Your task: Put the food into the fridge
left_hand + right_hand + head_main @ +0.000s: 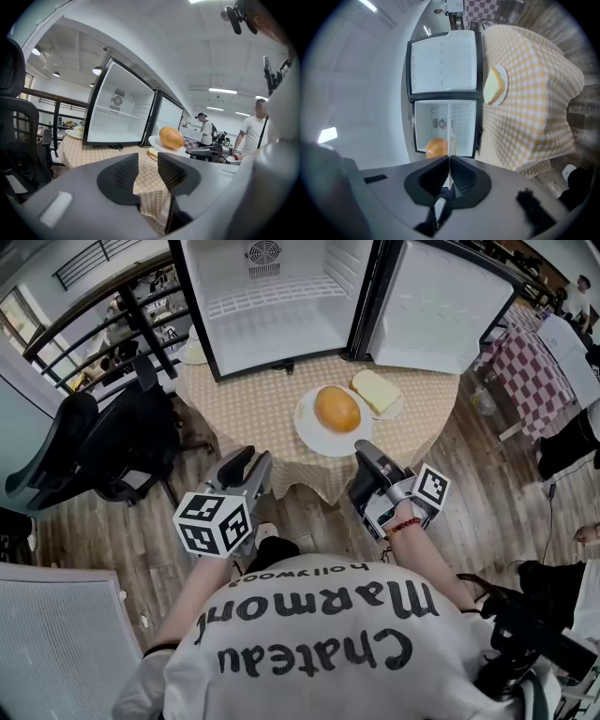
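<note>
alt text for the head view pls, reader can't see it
Seen from above, a person points two empty grippers, the left gripper open and the right gripper shut, at a checked-cloth table holding a bun on a white plate and a bread slice beside it. Behind the food stands an empty fridge with its door open.

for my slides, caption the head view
A round golden bun on a white plate before an open white fridge

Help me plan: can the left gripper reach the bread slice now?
Probably, awkwardly: left gripper open and empty, but the bun and the right gripper, shut on its plate, sit before the bread slice.
</note>
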Demonstrator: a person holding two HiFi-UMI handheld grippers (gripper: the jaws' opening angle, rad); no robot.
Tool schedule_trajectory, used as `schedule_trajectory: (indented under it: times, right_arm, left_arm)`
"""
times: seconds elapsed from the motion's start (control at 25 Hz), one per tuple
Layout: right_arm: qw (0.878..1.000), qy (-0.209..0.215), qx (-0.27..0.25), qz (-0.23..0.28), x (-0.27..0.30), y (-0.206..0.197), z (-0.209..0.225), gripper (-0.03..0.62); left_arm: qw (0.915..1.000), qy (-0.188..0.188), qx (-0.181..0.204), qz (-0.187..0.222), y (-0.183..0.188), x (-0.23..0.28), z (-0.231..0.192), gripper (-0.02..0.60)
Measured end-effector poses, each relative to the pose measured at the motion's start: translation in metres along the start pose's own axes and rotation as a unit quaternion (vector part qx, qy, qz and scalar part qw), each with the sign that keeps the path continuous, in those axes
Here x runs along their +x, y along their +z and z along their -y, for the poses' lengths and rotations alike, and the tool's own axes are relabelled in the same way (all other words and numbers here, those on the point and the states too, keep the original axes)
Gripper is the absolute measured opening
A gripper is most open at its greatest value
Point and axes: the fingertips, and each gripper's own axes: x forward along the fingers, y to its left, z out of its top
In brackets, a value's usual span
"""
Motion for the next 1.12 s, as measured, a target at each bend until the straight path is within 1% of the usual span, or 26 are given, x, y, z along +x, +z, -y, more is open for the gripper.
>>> schedule_trajectory:
  times: [0.24, 0.6, 0.84, 1.12]
  right_arm:
    - [1.0, 0.006, 0.0, 0.0, 0.042, 0.0, -0.005, 0.02]
    - [1.0, 0.015, -0.003, 0.011, 0.103, 0.002, -0.024, 0.02]
    - [1.0, 0.017, -0.002, 0.021, 0.15, 0.002, -0.024, 0.02]
    - [0.999, 0.018, 0.007, 0.042, 0.181, 0.002, -0.026, 0.019]
  left_arm:
    - [1.0, -0.008, 0.003, -0.002, 0.02, 0.015, -0.032, 0.135]
    - [0.9992, -0.039, 0.011, -0.004, 0.061, 0.038, -0.073, 0.135]
    - [0.9983, -0.057, 0.013, -0.005, 0.076, 0.057, -0.11, 0.135]
    - [0.9956, -0.09, 0.024, -0.011, 0.086, 0.069, -0.125, 0.132]
